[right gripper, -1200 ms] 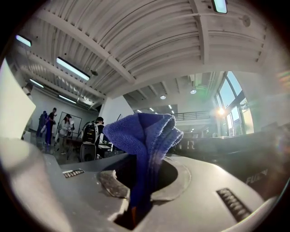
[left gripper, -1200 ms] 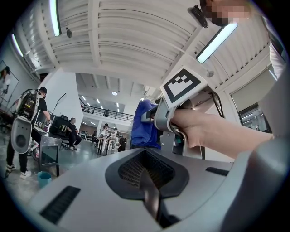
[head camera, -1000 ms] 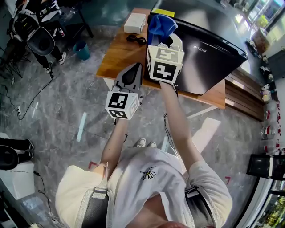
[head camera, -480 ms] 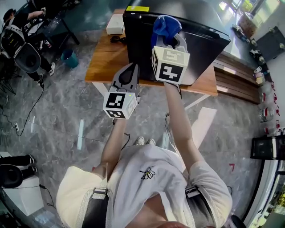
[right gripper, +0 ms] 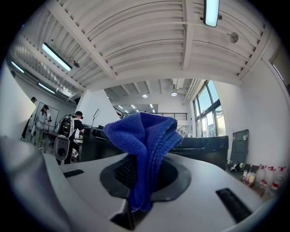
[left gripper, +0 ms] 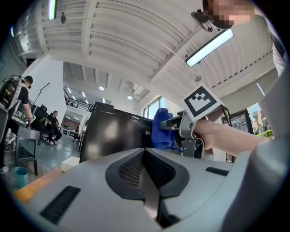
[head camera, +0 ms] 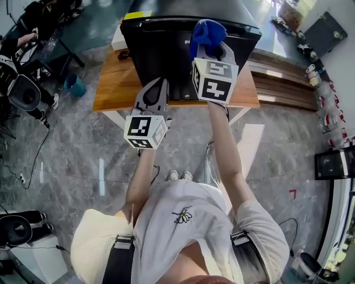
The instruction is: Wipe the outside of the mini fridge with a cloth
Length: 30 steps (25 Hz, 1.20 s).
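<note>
— Two grippers are raised in front of the person, correct? Start at the left.

— Yes. Far left on the floor, the head view shows a blue bucket (head camera: 72,84) beside the wooden counter (head camera: 111,83). A white box (head camera: 117,40) sits at the counter's far left corner. The left gripper (head camera: 161,83) hangs over the counter's near edge, just left of the mini fridge's front.

— Its jaws?

— Pressed together with nothing between them. Only the left gripper view (left gripper: 146,163) shows that, since from above the jaws are just a grey wedge.

— And the fridge?

— The black mini fridge (head camera: 161,50) stands upright on the counter, glossy front toward the person. The head view shows a yellow label (head camera: 138,15) on its top, which the left gripper view cannot see. That view instead shows the front (left gripper: 113,136) from low down, with people seated well to the left.

— The cloth?

— A blue cloth (head camera: 206,33) is pinched in the right gripper (head camera: 211,49), near the fridge's upper front edge. The right gripper view shows the jaws (right gripper: 136,186) clamped on its lower folds, the rest bunching up above them (right gripper: 142,136). The left gripper view catches it side-on (left gripper: 162,129).

— Is it touching the fridge?

— No view settles that.
</note>
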Tool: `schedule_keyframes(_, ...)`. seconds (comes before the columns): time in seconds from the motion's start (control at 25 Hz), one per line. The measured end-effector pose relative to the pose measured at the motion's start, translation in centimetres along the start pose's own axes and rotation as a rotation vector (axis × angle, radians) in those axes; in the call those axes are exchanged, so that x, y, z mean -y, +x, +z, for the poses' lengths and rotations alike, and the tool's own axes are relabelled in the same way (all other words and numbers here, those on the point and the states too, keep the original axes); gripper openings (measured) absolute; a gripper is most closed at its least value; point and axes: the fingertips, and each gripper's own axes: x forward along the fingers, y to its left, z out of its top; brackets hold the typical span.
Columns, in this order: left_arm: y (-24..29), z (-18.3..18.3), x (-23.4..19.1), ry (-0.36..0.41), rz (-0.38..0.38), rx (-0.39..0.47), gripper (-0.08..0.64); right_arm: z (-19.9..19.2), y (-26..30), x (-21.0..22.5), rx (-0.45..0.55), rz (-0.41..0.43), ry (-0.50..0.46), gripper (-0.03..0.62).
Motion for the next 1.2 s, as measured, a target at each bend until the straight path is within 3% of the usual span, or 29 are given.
schedule_keyframes(0.52, 3.1, -0.6, 3.6, 0.001, -0.060, -0.018, 0.005, -1.1, -1.2, 9.6, -0.023, -0.112, -0.026, 0.072)
schedule_keyframes(0.84, 3.8, -0.8, 6.4, 0.023, -0.102, -0.025, 0.005, -1.5, -2.0, 13.1, -0.034, -0.150, -0.023, 0.072)
schedule_keyframes(1.2, 3.8, -0.6, 6.1, -0.003, -0.097, -0.008, 0.005, -2.0, -2.5, 16.5, -0.050, -0.218, -0.013, 0.072)
